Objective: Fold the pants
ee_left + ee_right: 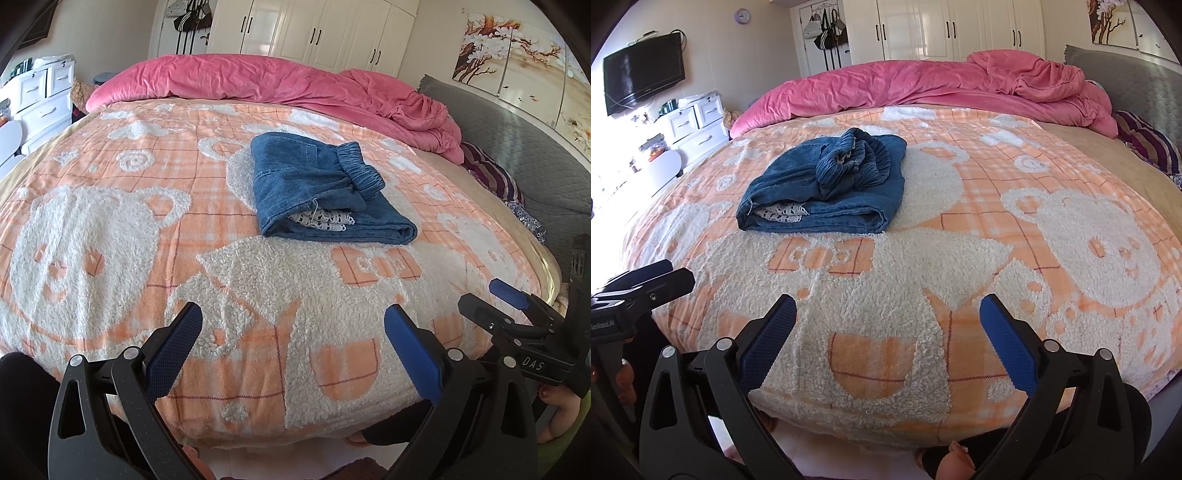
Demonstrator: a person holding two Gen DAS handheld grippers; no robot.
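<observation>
Blue denim pants (325, 188) lie folded into a compact bundle on the orange-and-white bear blanket (110, 229), elastic waistband on top and a patterned white lining showing at the open edge. My left gripper (293, 314) hovers open over the bed's near edge, well short of the pants, nothing between its blue pads. My right gripper (487, 297) shows at the right edge. In the right wrist view the pants (827, 192) lie ahead to the left, and my right gripper (886, 310) stands open and empty over the blanket (1071, 229). The left gripper (676, 273) shows at the left edge.
A crumpled pink duvet (258, 81) runs along the far side of the bed. A grey padded headboard (517, 140) and a striped pillow (491, 173) are at the right. White drawers (694, 125) and a wall TV (642, 81) stand at the left, wardrobes (960, 26) behind.
</observation>
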